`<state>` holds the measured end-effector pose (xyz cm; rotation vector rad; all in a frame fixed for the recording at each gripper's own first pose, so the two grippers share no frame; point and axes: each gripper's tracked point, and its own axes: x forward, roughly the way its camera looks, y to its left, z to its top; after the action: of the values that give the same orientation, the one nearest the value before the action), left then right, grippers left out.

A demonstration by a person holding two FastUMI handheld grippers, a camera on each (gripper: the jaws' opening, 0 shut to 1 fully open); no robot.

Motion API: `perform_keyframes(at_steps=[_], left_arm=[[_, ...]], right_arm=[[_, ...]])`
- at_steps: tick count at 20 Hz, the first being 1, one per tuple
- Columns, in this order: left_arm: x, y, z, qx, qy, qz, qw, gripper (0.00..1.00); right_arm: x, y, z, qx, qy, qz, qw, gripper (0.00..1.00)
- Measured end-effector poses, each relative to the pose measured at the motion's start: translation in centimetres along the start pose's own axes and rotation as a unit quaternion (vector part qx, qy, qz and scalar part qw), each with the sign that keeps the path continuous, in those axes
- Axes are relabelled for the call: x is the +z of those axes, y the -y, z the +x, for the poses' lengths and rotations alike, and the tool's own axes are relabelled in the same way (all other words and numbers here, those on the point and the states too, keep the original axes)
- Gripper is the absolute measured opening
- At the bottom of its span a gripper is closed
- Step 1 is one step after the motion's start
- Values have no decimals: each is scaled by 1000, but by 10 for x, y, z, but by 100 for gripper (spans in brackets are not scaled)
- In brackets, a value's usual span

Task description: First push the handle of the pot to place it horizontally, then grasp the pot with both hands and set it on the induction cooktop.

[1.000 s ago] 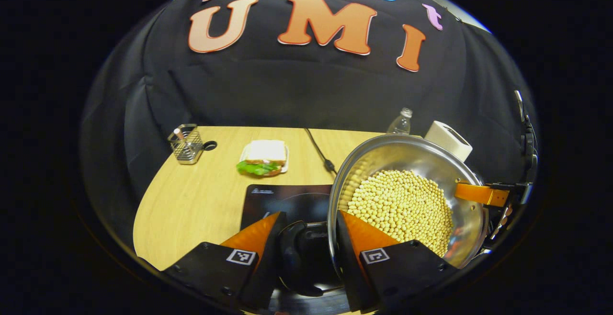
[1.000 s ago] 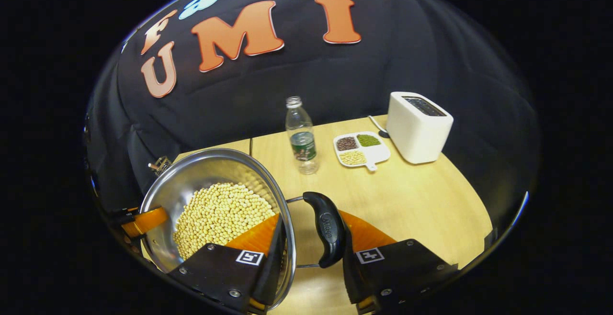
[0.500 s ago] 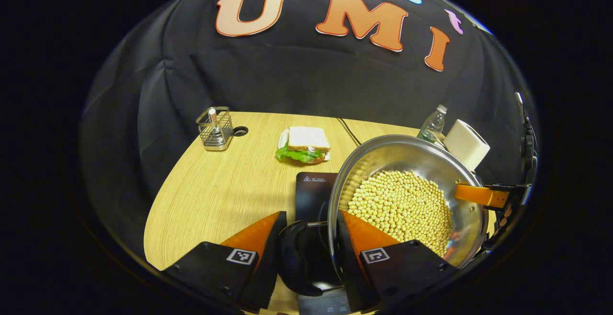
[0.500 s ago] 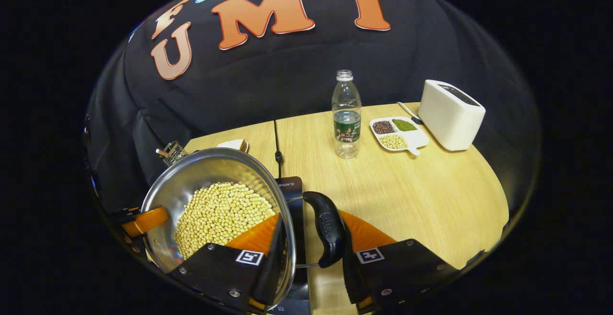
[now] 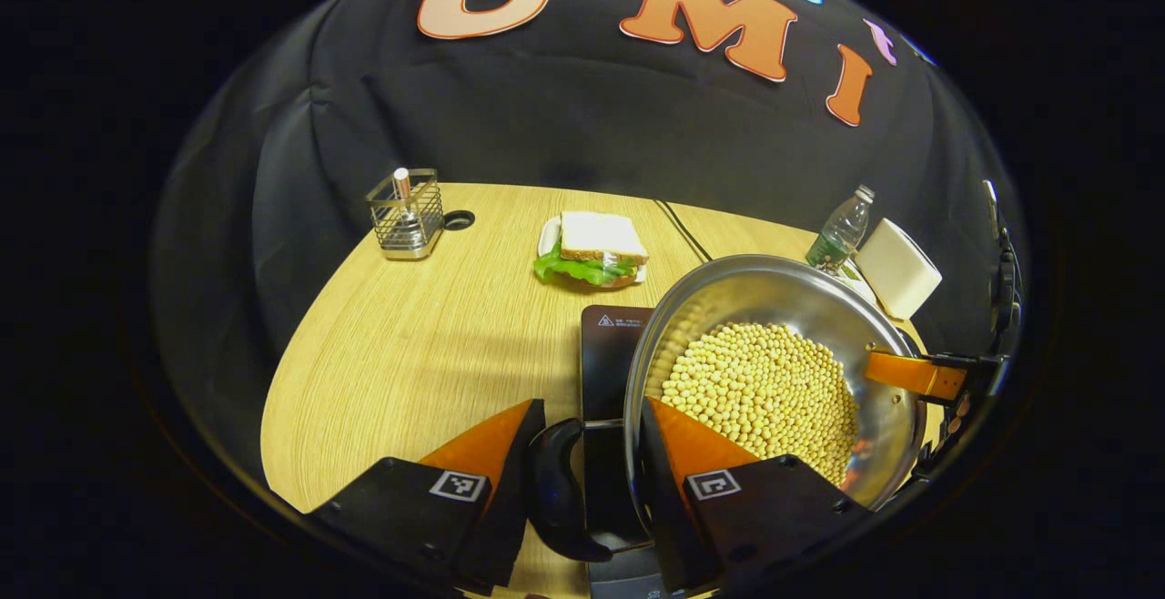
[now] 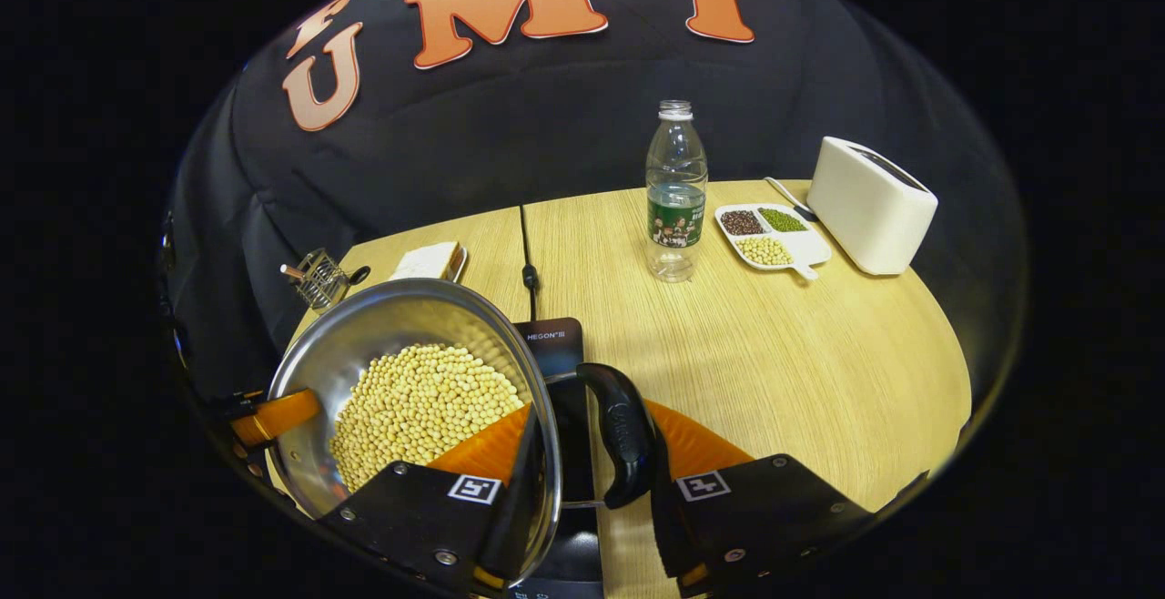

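Both sets of jaws were closed down on the pot (image 5: 774,371), one at each side. Your left gripper (image 5: 582,481) had one finger inside the steel wall among the soybeans (image 5: 760,394) and the other outside, past the left side handle (image 5: 555,490), so rim and handle sat between them. Your right gripper (image 6: 587,472) did the same at the right side handle (image 6: 623,431). Whether the outer fingers truly pressed on the handles, I could not tell; the handles sat close in the gaps.

You held the pot clear of the table (image 5: 410,353), with the induction cooktop (image 5: 608,344) partly under it. In the right gripper view the dark cooktop edge showed just beneath the rim, between pot and handle.

For the set-down, my judgement was this: you needed to keep both hands level with each other, since the soybeans lay heaped toward one side and a tilt would roll them to the rim. You had to bring the base over the middle of the cooktop before lowering, then lower both sides together until the base sat flat. Only then should you have let go, opening both at once. The sandwich (image 5: 593,248) and bottle (image 6: 675,194) stood well apart and posed no hindrance.
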<state>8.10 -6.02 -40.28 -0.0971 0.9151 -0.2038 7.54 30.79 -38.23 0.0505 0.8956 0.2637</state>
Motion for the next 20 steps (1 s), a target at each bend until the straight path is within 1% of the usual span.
perform_keyframes(at_steps=[1,2,3,4,5,6,7,8,10,11,12,13,14,15,16,17,20], left_arm=[[-1,0,2,-1,-2,0,1000,69],[-3,1,2,0,-5,0,1000,66],[-5,1,2,1,-8,2,1000,68],[-6,1,2,2,-11,3,1000,64],[-5,1,1,3,-11,4,1000,63],[-4,1,1,5,-11,6,1000,64],[-5,-1,1,15,-15,8,1000,65],[-6,-4,-3,30,-17,15,999,68],[17,-3,-12,40,20,32,998,76],[32,-3,-17,43,43,40,997,78],[39,-3,-24,49,59,47,996,88],[51,0,-34,52,78,53,994,97],[62,4,-46,56,98,56,992,100],[76,8,-60,55,121,58,989,100],[90,13,-75,54,146,62,986,100],[104,16,-91,56,170,66,982,100],[139,30,-149,64,234,70,968,99]], right_arm=[[-2,0,1,-1,-1,1,1000,56],[-4,1,2,0,-3,3,1000,56],[-6,1,4,1,-7,8,1000,56],[-10,2,5,3,-11,12,1000,56],[-13,2,5,6,-14,15,1000,56],[-11,1,4,7,-12,18,1000,51],[-12,1,5,9,-13,20,1000,57],[-13,-1,5,13,-15,20,1000,58],[-11,-5,-1,25,-17,25,999,63],[-6,-6,-8,32,-9,30,999,64],[1,-8,-16,41,0,36,999,61],[9,-6,-27,44,13,35,998,73],[19,0,-38,37,30,26,999,81],[30,8,-50,26,51,15,998,84],[40,14,-65,16,71,6,997,93],[50,19,-82,12,89,-2,996,94],[82,35,-135,7,145,-9,989,95]])
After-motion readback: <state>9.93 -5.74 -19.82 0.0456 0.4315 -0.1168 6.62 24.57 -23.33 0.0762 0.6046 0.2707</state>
